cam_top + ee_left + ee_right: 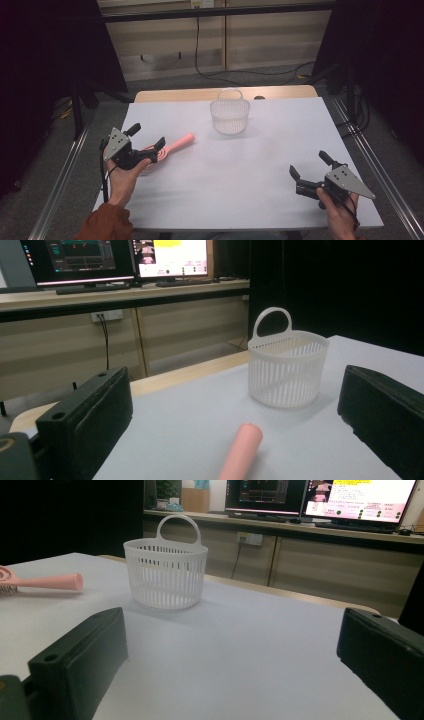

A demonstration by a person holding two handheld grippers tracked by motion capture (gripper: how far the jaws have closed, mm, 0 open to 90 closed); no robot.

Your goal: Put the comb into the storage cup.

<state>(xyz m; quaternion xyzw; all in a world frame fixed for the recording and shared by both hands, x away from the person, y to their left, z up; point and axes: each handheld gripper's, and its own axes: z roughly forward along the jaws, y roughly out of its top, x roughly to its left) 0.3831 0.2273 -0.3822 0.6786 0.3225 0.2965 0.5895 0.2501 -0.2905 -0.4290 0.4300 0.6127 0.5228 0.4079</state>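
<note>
Straddling the pink brush [172, 148] handle with my left gripper [148, 143], jaws spread, not clamped | right gripper [309, 170] released on bare table [240, 170] | white basket [229, 116] well ahead, nothing blocking

Pink hairbrush [172, 148]: lay flat on the white surface [240, 170] at its left side, its smooth rounded handle pointing toward the far right, its bristled head toward the near left. In the left gripper view the handle end [242, 450] rose from the bottom edge, between the two black jaws. In the right gripper view the brush [40, 582] lay on its side at the far left, bristles visible at the head, well apart from the white basket [165, 572].
</note>
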